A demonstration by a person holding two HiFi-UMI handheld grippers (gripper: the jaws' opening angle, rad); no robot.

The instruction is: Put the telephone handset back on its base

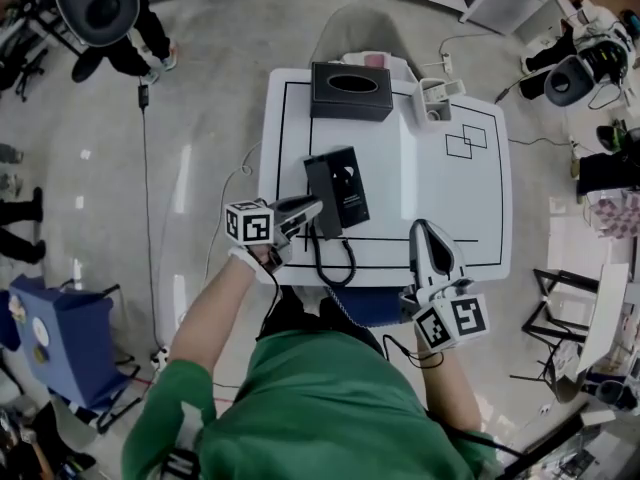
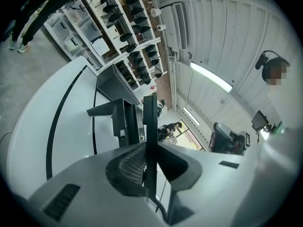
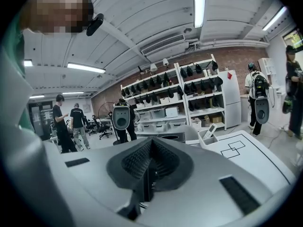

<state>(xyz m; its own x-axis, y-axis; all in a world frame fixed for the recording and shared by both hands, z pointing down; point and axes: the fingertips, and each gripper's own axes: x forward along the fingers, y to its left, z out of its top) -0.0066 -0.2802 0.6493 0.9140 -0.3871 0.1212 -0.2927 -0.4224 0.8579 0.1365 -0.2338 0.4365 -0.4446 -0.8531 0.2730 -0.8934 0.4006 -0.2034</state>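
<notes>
Inspection of the white table (image 1: 445,203). The telephone base (image 1: 352,190) sits left of centre, close to the near edge.

The left gripper (image 1: 312,210) reaches in from the near-left side. In the left gripper view its jaws are clenched on the black handset (image 2: 150,122), which is seen edge-on between the pads. The handset (image 1: 320,183) lies along the left side of the base. It is right against the base in the head view, while the left gripper view shows the base (image 2: 120,119) just off to one side. Whether the handset is seated in its cradle cannot be confirmed.

The coiled cord (image 1: 335,266) runs from the phone over the near edge of the table.

The right gripper (image 1: 425,233) rests over the near edge, toward the right corner, well apart from the phone. Its jaws are drawn together and grasp nothing.

A black tissue box (image 1: 350,90) stands at the far edge. A small white holder (image 1: 435,100) stands beside it, toward the far right corner.
</notes>
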